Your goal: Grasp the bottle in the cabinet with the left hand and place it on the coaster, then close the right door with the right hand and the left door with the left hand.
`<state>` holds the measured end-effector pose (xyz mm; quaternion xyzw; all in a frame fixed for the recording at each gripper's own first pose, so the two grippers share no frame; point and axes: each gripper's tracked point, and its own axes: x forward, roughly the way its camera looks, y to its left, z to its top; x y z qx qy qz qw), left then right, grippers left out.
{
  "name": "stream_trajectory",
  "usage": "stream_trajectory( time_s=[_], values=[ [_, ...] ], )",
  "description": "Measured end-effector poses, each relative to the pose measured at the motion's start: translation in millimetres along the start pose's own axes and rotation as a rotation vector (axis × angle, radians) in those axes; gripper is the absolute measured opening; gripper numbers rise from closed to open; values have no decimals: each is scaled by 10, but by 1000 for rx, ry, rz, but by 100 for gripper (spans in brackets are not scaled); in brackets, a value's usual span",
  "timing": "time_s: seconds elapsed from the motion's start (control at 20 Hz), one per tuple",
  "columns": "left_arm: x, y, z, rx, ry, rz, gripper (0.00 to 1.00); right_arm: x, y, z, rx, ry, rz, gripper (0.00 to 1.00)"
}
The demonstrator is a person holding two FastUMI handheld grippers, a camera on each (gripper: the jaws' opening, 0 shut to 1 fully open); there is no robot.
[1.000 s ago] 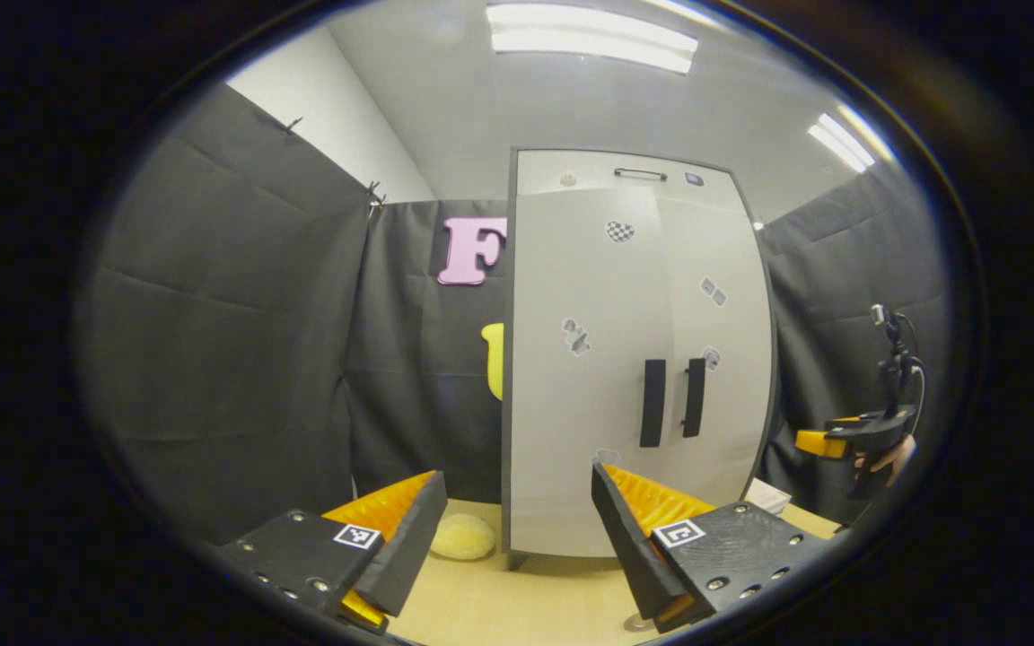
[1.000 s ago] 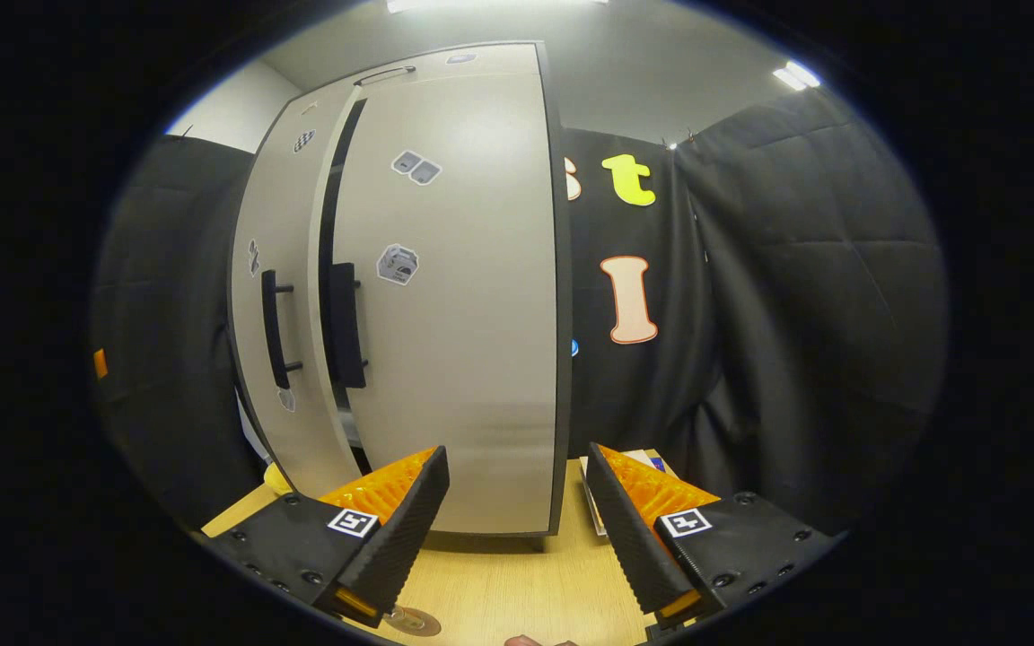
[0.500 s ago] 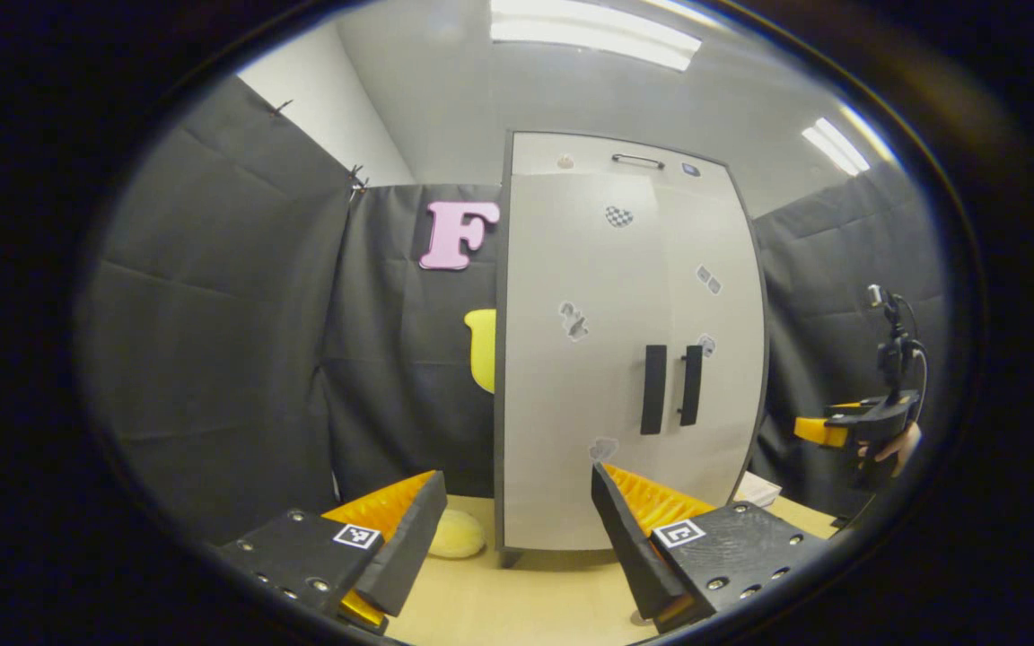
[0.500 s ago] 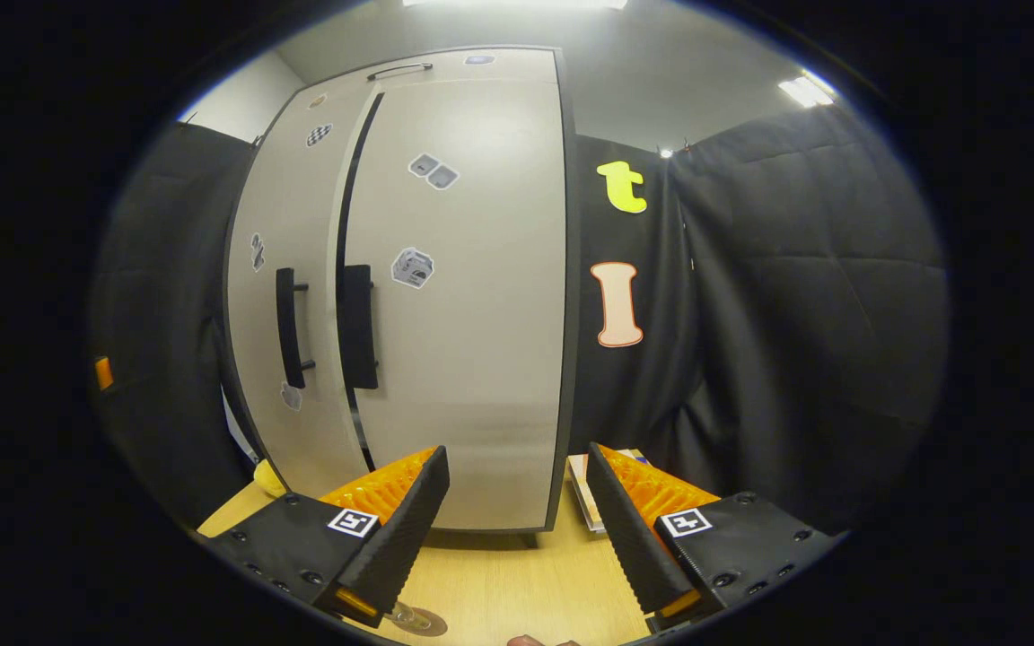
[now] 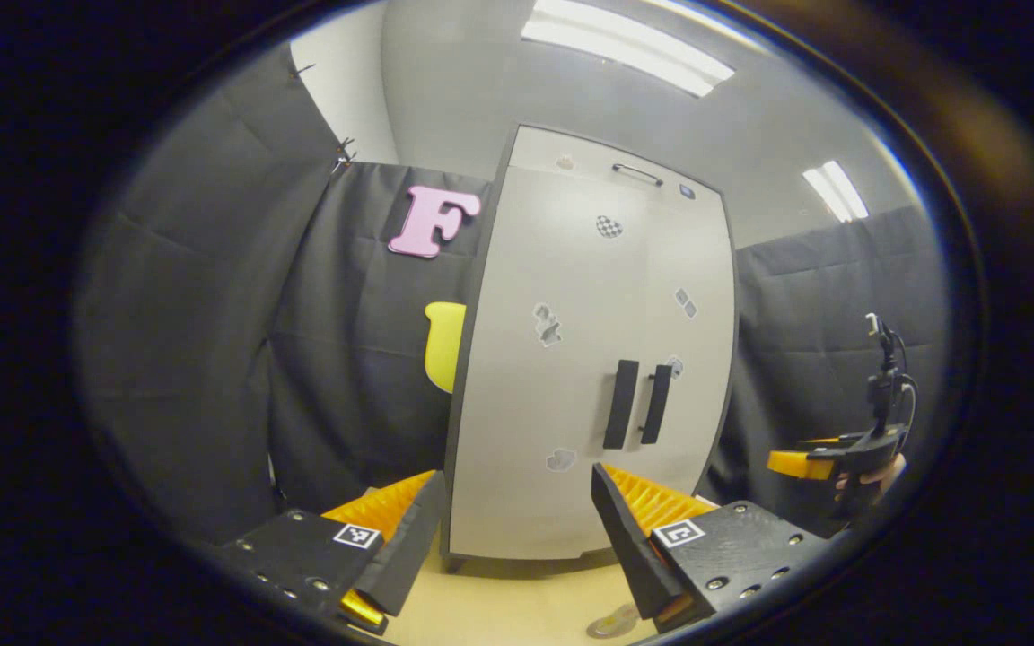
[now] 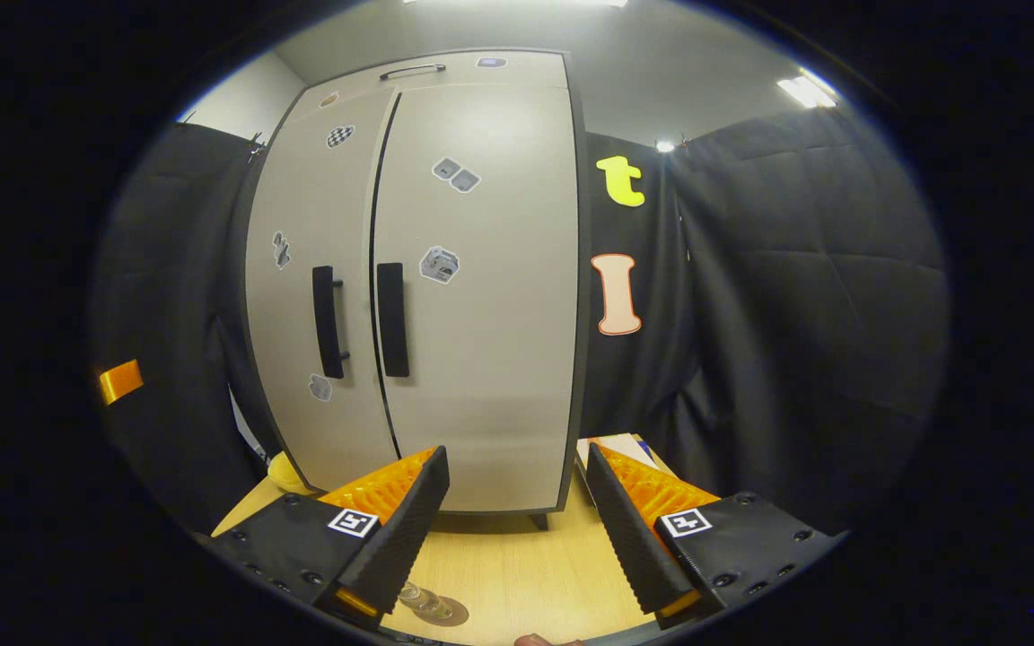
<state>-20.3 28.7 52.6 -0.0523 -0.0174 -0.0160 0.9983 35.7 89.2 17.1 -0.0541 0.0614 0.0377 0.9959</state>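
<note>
Both pale grey cabinet doors (image 6: 409, 287) sit flush, black handles paired; left gripper (image 5: 517, 538) and right gripper (image 6: 517, 529) gape empty.

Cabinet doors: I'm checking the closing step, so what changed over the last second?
In the right gripper view, the dark gap between the left door and right door has narrowed to a thin seam, so the cabinet now looks shut. Both cameras have shifted slightly. The left tongs and right tongs stay open and empty, clear of the doors. The two black handles stay side by side.
</note>
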Motion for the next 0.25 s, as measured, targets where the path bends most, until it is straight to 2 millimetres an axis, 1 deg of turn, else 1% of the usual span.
stream_trajectory(
  time_s=[0.1,0.25],
  values=[
    [-30,117,-78,79,37,20,94,-15,-21,20,-20,-3,-10,96],
    [-57,189,-120,141,71,32,94,-9,-115,61,-35,-18,-18,98]
  ],
)
